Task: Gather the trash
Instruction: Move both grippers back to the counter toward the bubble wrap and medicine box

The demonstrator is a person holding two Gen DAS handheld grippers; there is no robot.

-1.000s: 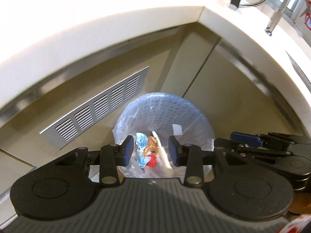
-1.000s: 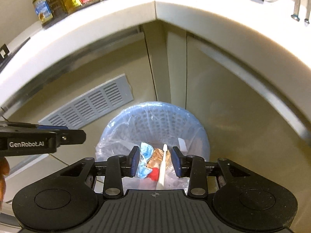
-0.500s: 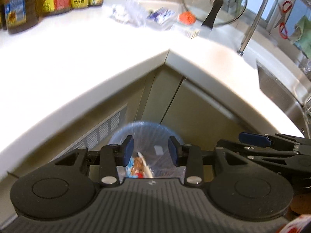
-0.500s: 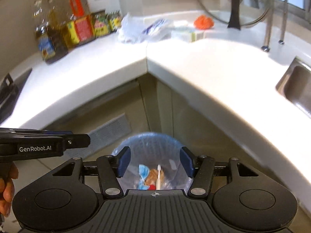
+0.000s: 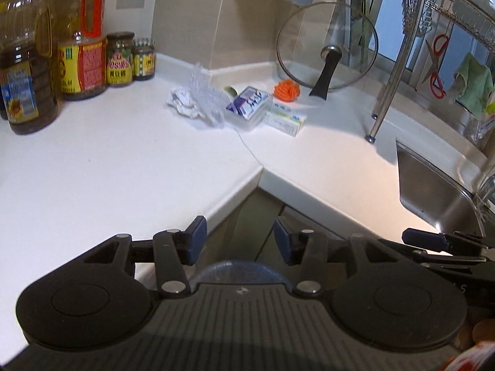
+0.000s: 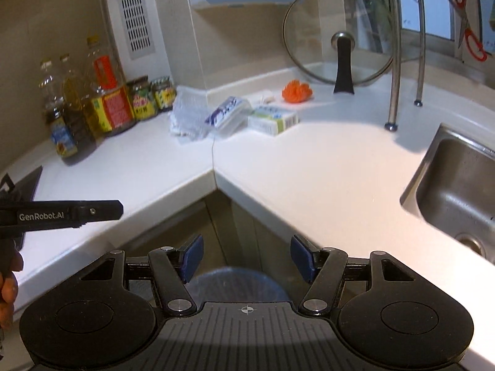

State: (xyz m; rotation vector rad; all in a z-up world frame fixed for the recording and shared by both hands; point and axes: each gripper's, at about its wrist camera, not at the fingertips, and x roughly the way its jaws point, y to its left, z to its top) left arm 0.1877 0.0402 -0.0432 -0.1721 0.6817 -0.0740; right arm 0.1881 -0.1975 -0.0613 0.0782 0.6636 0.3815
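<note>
Trash lies in the far corner of the white counter (image 5: 123, 160): a crumpled white tissue (image 5: 182, 103), clear plastic wrap (image 5: 207, 99), a clear box with a blue label (image 5: 247, 108) and a white carton (image 5: 286, 120). In the right wrist view I see the same wrap (image 6: 185, 117), box (image 6: 227, 116) and carton (image 6: 272, 120). The blue lined bin (image 6: 235, 283) stands on the floor below the corner, mostly hidden behind the gripper bodies. My left gripper (image 5: 239, 238) and right gripper (image 6: 247, 258) hover side by side above the bin. Both have opening jaws with nothing between them.
Oil bottles (image 5: 26, 71) and jars (image 5: 120, 58) line the back left. A glass lid (image 5: 328, 46) leans on the wall beside an orange scrubber (image 5: 286, 90). A steel sink (image 6: 458, 194) lies right, with a rack leg (image 5: 386, 92), scissors and a green cloth near it.
Both grippers have risen from just over the bin to above counter height and tipped up. The bin's contents have dropped out of sight. Both pairs of jaws stand wider.
</note>
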